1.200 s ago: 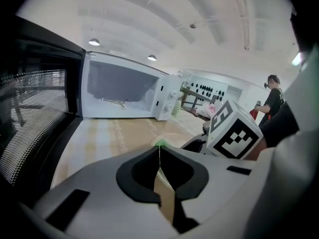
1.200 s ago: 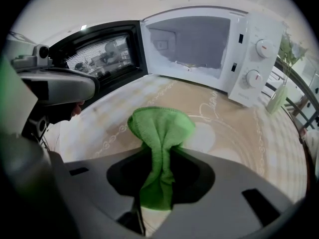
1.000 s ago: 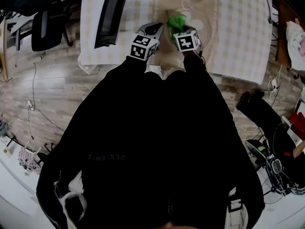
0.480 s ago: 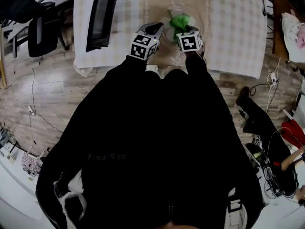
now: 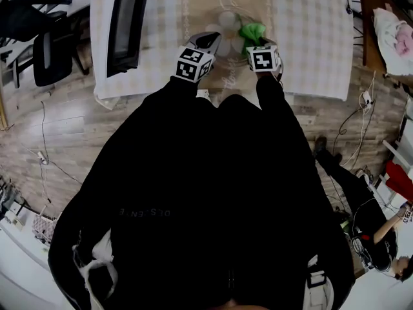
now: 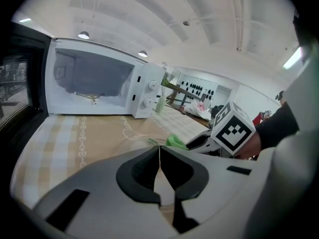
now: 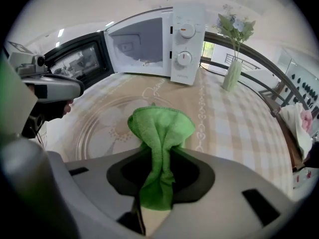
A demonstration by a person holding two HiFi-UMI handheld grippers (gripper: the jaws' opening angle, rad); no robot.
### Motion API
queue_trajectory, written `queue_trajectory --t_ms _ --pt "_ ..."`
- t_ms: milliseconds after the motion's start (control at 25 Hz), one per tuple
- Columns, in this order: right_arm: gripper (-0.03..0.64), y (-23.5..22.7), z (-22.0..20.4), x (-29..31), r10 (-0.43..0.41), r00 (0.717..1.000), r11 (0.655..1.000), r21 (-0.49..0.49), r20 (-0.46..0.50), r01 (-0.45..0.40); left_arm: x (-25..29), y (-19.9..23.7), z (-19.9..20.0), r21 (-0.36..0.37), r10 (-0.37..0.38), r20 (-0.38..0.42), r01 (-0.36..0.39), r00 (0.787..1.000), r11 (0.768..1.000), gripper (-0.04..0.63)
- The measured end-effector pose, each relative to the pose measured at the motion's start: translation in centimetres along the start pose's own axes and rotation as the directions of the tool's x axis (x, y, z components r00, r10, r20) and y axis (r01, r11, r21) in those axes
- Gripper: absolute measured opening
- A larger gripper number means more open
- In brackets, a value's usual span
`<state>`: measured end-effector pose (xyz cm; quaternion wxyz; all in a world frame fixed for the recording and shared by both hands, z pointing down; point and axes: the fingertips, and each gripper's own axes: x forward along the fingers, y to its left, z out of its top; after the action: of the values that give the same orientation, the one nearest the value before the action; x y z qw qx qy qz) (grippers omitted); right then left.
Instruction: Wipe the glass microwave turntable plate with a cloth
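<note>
The clear glass turntable plate [image 7: 107,126] lies on the checked tablecloth in front of the microwave; in the head view the plate [image 5: 226,26] shows faintly between the two grippers. My left gripper [image 6: 160,151] is shut on the plate's thin near rim [image 6: 142,139], at the plate's left side. My right gripper [image 7: 158,148] is shut on a green cloth [image 7: 159,126], whose bunched end hangs over the plate's right part. The cloth [image 5: 251,31] shows just ahead of the right marker cube [image 5: 263,58]. The left gripper [image 7: 50,88] appears at the left edge of the right gripper view.
A white microwave [image 7: 164,39] stands open at the table's far side, its dark door [image 5: 126,24] swung out to the left. A vase with flowers [image 7: 232,73] stands to its right. Chairs and cables are on the wooden floor around the table.
The right gripper and the green cloth have shifted to the right over the plate. The head view has drifted, so the table sits further left. The left gripper keeps its hold.
</note>
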<state>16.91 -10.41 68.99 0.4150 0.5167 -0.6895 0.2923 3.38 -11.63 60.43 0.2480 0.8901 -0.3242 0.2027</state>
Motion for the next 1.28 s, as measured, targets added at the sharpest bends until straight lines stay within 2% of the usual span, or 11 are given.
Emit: queue_trajectory --t_ms 160,360,520,680,800,1000,1280 --pt "0.126 -1.8 -0.9 -0.5 -0.027 1.000 0.999 0.030 0.005 0.026 0.4 -0.6 0.4 0.000 -0.014 0.008 0.014 1.000 1.000 0.021" --pt "0.124 -3.8 -2.0 -1.1 -0.080 0.997 0.997 0.013 -0.011 0.080 0.2 -0.8 0.5 0.001 -0.011 0.017 0.011 1.000 1.000 0.021" --pt "0.124 -5.1 -2.3 -1.2 -0.094 0.995 0.994 0.061 0.009 0.094 -0.5 -0.5 0.3 -0.011 -0.004 0.026 0.004 1.000 1.000 0.021" --pt "0.121 -6.6 -3.5 -2.0 -0.153 0.988 0.986 0.068 -0.037 0.155 -1.5 -0.3 0.1 -0.015 0.005 0.036 -0.005 0.999 1.000 0.021" --pt "0.121 -7.1 -3.7 -2.8 -0.160 0.987 0.983 0.089 -0.009 0.160 -2.5 0.1 -0.4 -0.019 0.016 0.040 -0.015 0.999 1.000 0.021" --pt "0.121 -5.7 -2.3 -4.3 -0.152 0.987 0.984 0.099 0.049 0.146 -3.7 0.7 -1.2 -0.031 0.031 0.045 -0.030 0.999 0.999 0.021" --pt "0.123 1.2 1.2 -4.7 -0.050 0.989 0.996 0.078 0.137 0.040 -5.2 1.6 -1.9 -0.031 0.049 0.046 -0.047 0.998 0.998 0.021"
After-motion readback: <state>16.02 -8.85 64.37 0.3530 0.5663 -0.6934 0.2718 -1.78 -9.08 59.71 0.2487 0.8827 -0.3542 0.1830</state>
